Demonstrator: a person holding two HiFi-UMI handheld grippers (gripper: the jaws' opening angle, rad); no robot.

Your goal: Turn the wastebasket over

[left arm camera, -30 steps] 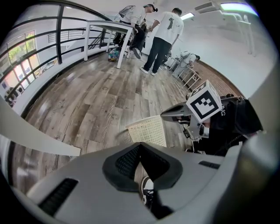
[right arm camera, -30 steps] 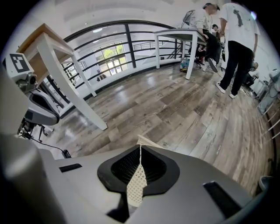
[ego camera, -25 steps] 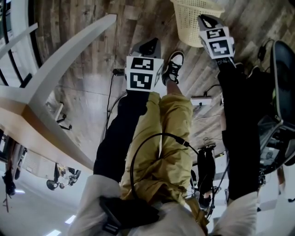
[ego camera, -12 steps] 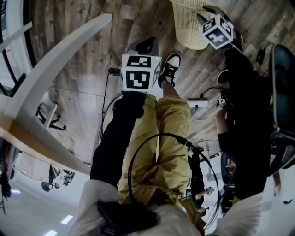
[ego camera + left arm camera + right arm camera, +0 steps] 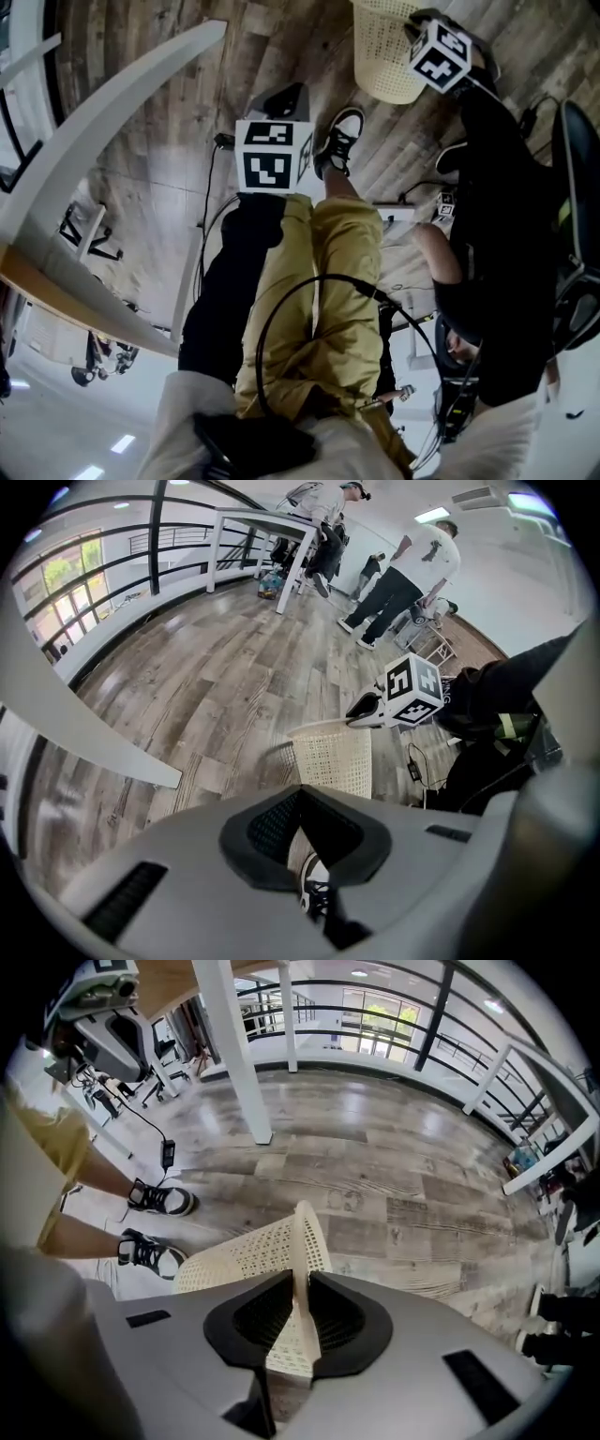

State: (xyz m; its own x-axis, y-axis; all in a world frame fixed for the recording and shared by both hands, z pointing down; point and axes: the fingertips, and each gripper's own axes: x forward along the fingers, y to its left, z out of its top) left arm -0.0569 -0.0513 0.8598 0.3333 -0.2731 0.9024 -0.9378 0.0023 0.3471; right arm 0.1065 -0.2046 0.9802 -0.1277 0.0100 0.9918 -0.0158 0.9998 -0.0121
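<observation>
The cream lattice wastebasket [image 5: 386,52] stands upright on the wood floor at the top of the head view. My right gripper [image 5: 424,23] points straight down over its near rim, its marker cube covering most of the jaws. In the right gripper view the basket's rim [image 5: 305,1232] runs between the black pads [image 5: 267,1312], and the jaws have just been closing on it and now pinch it. From the left gripper view, the right gripper [image 5: 370,710] sits on the rim of the basket [image 5: 333,759]. My left gripper [image 5: 286,98] hangs apart, shut and holding nothing.
A person's sneaker [image 5: 337,141] and tan trouser leg lie between the grippers. A white slanted table beam [image 5: 112,122] crosses the left. Cables and a power strip [image 5: 403,211] lie on the floor, a dark chair [image 5: 577,187] is at right. People [image 5: 412,569] stand far back.
The right gripper has rolled and dropped from beside the basket onto its rim. The left gripper has drifted slightly lower and to the left.
</observation>
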